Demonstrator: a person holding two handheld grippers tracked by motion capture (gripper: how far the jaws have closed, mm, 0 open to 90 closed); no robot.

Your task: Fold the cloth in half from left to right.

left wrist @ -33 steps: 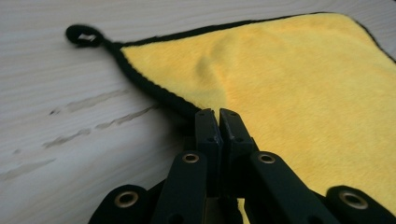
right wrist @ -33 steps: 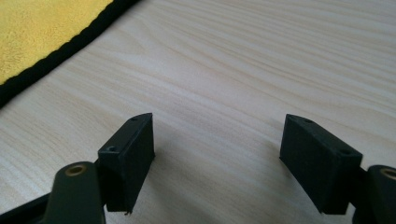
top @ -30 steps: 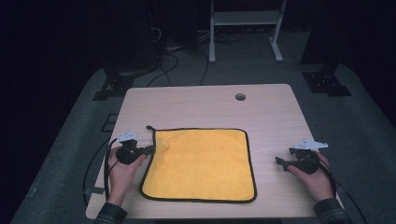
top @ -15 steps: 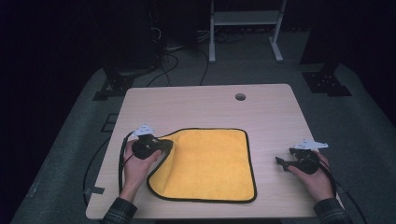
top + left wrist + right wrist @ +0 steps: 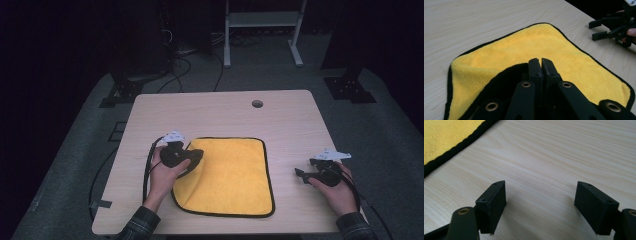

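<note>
While left gripper (image 5: 192, 159) is pinching the cloth (image 5: 235, 175) edge, jaws clamped, folding it over mid-tabletop (image 5: 215, 112) | right gripper (image 5: 305, 175) is resting wide, holding nothing, beside cloth | advice: carrying the edge low, aligning black borders before releasing.

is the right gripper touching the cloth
Apart. In the high view the right gripper sits on bare table, clear of the cloth; the right gripper view shows wood between its open jaws.
</note>
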